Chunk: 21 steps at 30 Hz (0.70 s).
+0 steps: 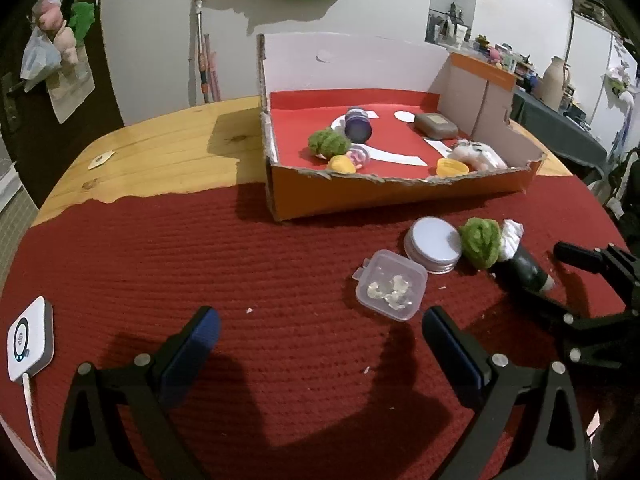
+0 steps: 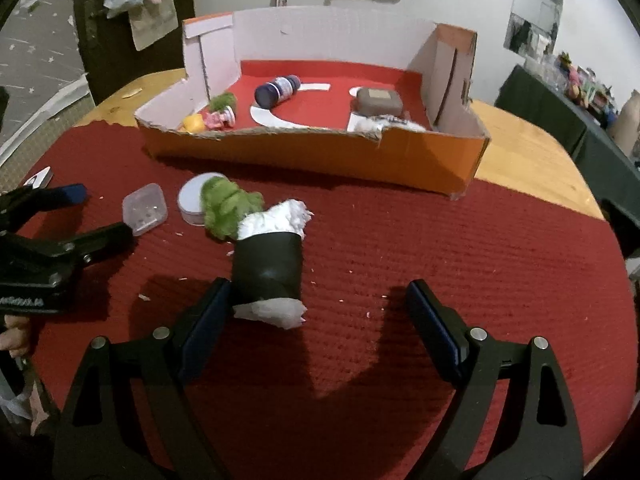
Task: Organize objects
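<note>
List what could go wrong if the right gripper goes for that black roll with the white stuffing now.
1. The black roll sits off-centre, against one finger of the open right gripper; closing may push it away.
2. The green pom-pom touches the roll and may be dragged along.
3. The white stuffing looks loose and crumbs already lie on the red mat; a squeeze may shed more.

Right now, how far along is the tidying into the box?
Done: the dark blue bottle, brown case and small toys lie in the orange cardboard box. In hand: nothing; the right claw is open by the black paper-stuffed tube. Left: tube, green fuzzy ball, silver tin, clear plastic box.
</note>
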Available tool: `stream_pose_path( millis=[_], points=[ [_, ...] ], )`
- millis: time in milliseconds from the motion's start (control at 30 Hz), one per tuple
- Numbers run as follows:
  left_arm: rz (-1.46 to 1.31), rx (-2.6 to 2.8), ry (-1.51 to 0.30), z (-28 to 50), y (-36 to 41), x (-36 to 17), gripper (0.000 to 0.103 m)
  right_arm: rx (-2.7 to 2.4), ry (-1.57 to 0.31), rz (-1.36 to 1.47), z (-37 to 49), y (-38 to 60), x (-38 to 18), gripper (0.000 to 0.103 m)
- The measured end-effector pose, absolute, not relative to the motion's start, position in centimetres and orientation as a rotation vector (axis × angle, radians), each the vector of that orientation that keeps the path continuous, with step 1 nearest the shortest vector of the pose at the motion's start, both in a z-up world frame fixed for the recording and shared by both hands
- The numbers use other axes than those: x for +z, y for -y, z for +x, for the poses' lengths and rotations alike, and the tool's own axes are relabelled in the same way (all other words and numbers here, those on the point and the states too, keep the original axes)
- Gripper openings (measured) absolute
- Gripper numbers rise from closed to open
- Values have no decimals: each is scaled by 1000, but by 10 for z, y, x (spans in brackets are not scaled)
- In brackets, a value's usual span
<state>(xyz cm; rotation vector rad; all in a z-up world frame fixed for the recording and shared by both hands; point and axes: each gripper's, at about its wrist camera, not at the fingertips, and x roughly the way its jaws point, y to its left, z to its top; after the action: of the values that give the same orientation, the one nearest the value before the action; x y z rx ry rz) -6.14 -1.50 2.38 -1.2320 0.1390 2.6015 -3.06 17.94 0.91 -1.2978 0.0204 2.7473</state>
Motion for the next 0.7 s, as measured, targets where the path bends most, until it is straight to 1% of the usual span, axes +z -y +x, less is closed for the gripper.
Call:
stream_pose_path(
  millis=[267,333,400,533,700],
  points=[
    [-1214,2566,-164,-60,8,24,103,2737,-37,-1276,-25,-198,14,88],
    [-1212,2554,-161,-60,7,23,101,2765,-30,-1282,-23,-196,17,88],
    [-1208,2544,-161,-59,7,23,98,2785,-4,-1285,-20,-193,18,88],
    [-1198,2536,-172,-57,7,24,97,2806,69,-1310,-16,-185,17,88],
    [-1185,2529,-185,-54,10,25,97,2818,84,-1322,-9,-186,16,88]
  ],
)
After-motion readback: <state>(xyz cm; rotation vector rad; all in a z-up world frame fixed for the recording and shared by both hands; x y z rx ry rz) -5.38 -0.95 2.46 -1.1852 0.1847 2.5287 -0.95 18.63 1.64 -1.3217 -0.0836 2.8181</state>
